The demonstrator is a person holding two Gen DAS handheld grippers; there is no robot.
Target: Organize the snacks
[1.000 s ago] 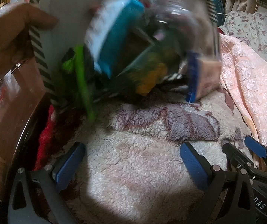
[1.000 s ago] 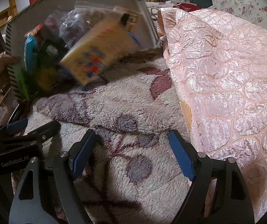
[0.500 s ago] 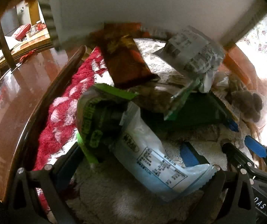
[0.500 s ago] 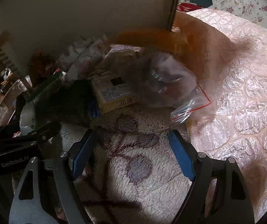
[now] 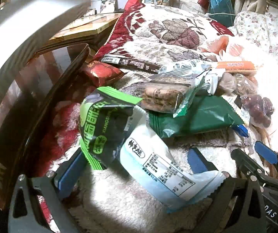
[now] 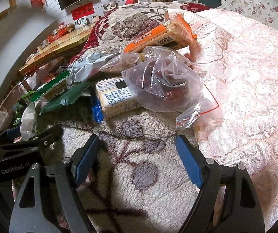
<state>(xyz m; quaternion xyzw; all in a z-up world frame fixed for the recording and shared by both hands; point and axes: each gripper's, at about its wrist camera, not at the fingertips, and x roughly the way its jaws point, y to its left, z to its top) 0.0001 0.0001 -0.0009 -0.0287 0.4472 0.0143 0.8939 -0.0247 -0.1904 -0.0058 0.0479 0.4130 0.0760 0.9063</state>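
Note:
A heap of snack packs lies on the fleece blanket point(image 6: 139, 167). In the left wrist view, a green-and-black pack point(image 5: 104, 124) and a white-and-blue pack point(image 5: 158, 167) lie over my open left gripper point(image 5: 135, 165), between its fingers. Behind them are a dark green pack point(image 5: 195, 120), a clear biscuit pack point(image 5: 164, 97), a red pouch point(image 5: 102, 73), a dark bar point(image 5: 133, 63) and a silver pack point(image 5: 189, 69). In the right wrist view, a clear bag of red dates point(image 6: 164, 83), a cream box point(image 6: 117, 97) and an orange cracker pack point(image 6: 158, 36) lie ahead of my open, empty right gripper point(image 6: 137, 155).
A pink quilt point(image 6: 245, 77) covers the right side. A dark wooden bed rail point(image 5: 47, 101) runs along the left, with a wooden table point(image 6: 61, 44) beyond. A blurred grey box edge point(image 5: 32, 25) sweeps across the upper left. A patterned cushion point(image 5: 168, 29) lies behind the heap.
The grey box that was tipped over the blanket has lifted away to the upper left. The falling snacks have settled into a heap, and two packs now rest across my left gripper.

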